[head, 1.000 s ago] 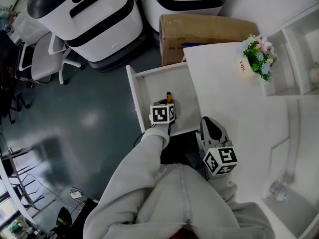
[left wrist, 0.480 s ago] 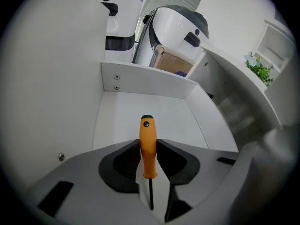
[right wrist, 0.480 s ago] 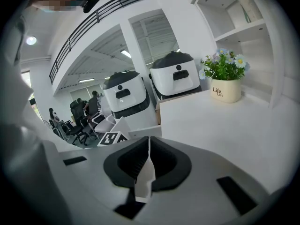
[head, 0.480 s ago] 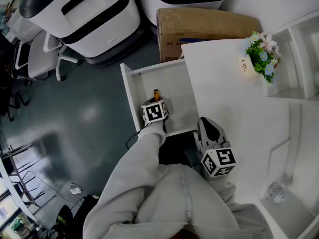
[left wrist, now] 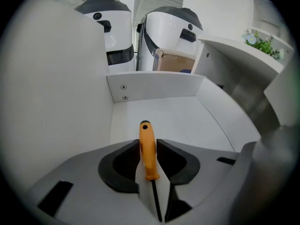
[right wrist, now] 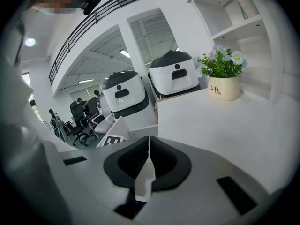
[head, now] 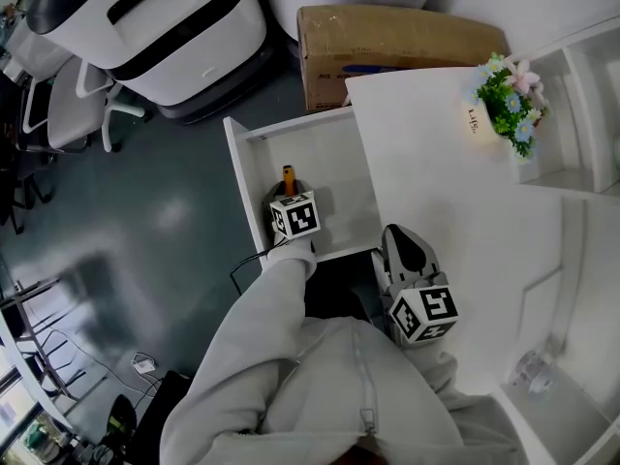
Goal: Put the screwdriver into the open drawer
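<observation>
Over the open drawer: the left gripper (left wrist: 148, 142) is hanging inside the drawer's (head: 334, 187) walls. It is tilting steeply down and sitting close to the wall on the left in the head view.
Left gripper: its jaws are clamping the screwdriver (left wrist: 148, 158) by the orange handle, with the pads pressing on both sides. The handle end is sticking out ahead of the jaws, and the dark shaft is running back between them toward the camera.
Screwdriver: it is sitting in that grip, within the drawer's outline, with its handle end leading toward the white floor. Neither view is showing whether that end is touching the floor.
Drawer: it is standing pulled out beside the white desk (head: 455, 211), and the floor around the tool is showing bare.
Right gripper (right wrist: 148, 146): its jaws are resting together with nothing between them. It is waiting over the desk's near edge, well apart from the screwdriver.
Done so far: judging by how things lie, the pick-up and the carry are finished, since the tool is already inside its destination.
Left to do: the release is not yet made. The tool probably needs settling onto the floor, then the jaws need opening and the gripper lifting clear of the walls.
Progress: the task is looking close to its end.
</observation>
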